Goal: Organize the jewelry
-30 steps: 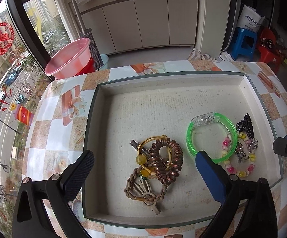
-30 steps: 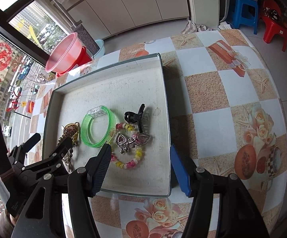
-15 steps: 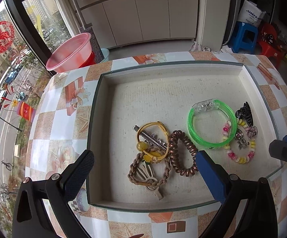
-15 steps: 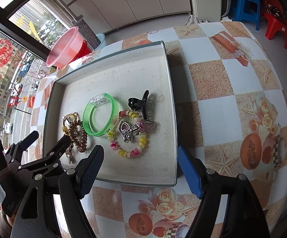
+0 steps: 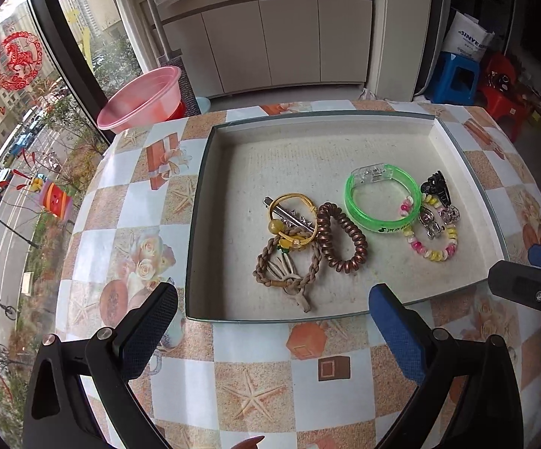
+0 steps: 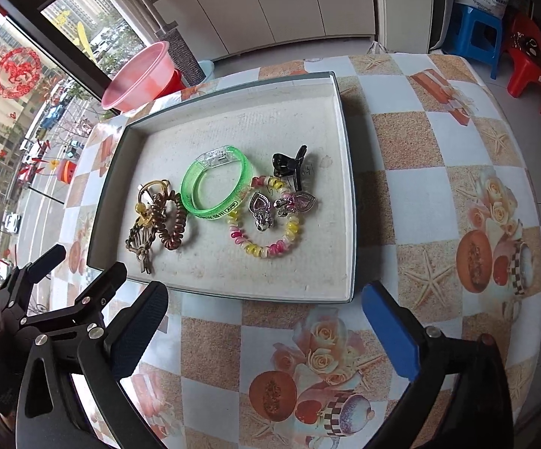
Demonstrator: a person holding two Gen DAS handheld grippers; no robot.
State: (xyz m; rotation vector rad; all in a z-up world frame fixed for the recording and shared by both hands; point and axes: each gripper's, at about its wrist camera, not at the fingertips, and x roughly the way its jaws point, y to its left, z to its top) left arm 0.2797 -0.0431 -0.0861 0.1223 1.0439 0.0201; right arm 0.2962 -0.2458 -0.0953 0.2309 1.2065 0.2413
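While bracelets (image 6: 215, 190) lie in the tray (image 6: 348, 202), both tongs, left (image 5: 272, 327) and right (image 6: 264, 323), gape empty, the right's jaws just widened.

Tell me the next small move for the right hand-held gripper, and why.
Probably ease the right hand-held gripper forward and down over the pink-and-yellow beaded bracelet. Its jaws have just been opening and now stand wide with nothing between them, short of the shallow cream tray, and that bracelet, tangled with the silver heart charms, lies nearest.
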